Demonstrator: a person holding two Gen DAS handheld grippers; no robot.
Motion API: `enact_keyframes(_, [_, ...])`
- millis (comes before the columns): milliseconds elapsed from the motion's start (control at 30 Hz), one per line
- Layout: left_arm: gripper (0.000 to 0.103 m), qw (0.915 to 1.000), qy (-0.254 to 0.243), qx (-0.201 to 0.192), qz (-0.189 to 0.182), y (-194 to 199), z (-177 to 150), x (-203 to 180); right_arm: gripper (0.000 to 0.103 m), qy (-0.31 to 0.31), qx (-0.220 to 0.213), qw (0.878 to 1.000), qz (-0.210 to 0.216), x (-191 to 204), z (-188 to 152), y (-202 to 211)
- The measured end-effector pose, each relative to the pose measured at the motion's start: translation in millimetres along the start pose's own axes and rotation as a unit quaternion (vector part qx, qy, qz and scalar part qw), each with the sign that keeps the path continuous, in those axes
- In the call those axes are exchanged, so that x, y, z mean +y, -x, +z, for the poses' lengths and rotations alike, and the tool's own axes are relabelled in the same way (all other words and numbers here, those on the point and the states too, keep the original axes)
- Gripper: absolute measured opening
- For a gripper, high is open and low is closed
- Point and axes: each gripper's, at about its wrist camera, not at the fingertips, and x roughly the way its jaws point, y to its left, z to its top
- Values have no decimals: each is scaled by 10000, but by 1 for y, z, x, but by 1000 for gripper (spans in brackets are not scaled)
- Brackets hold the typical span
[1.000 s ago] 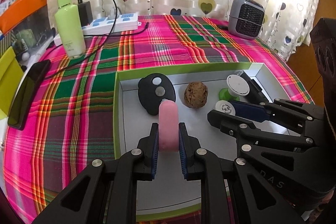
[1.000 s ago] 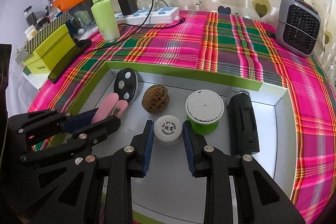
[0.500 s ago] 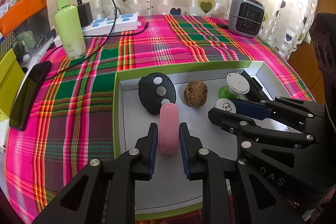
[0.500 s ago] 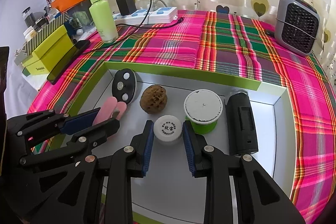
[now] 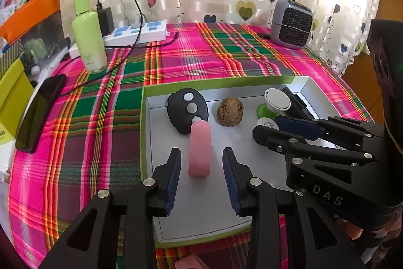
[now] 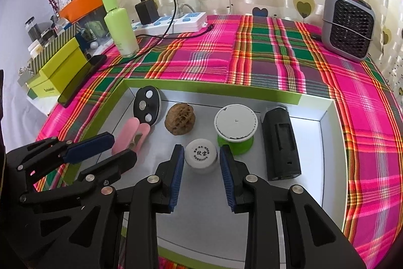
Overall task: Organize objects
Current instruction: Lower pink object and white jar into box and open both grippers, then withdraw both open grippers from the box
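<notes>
A white tray with a green rim (image 5: 143,117) lies on the plaid cloth. A pink clip (image 5: 199,148) rests on its floor between the fingers of my left gripper (image 5: 201,155). The jaws are opening and both pads stand clear of the clip. A small white jar (image 6: 200,158) stands between the pads of my right gripper (image 6: 200,151). Its jaws are opening too, with a thin gap on each side. Also in the tray are a black oval fob (image 5: 187,110), a walnut (image 5: 230,111), a white-topped green spool (image 6: 235,122) and a black block (image 6: 280,143).
On the cloth behind the tray are a green bottle (image 5: 88,37), a power strip with a charger (image 5: 136,33) and a small grey heater (image 5: 292,24). A black phone (image 5: 37,112) lies at the left beside a yellow-green box (image 6: 58,72). A pink item (image 5: 189,264) shows at the front edge.
Both grippers have opened. The left let go of the pink clip, the right let go of the white jar; both things stay where they were in the tray.
</notes>
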Motion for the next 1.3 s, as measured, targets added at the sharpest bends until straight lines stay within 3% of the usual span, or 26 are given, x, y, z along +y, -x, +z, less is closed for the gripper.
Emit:
enact_keyframes(100, [33,10000,30,-24,33,3,-1,1,40,-15,-37,10000,8,0,-2,4])
enact_keyframes(533, [34,9997,52,-189,158,26,-12,-3,40,-166,-216,9996,-9,1,-20,30])
enact_keyframes(1300, [35,9991,67,-408,-1,76,-50,-21,40,-188,-574,9980,-158,17,-65,85])
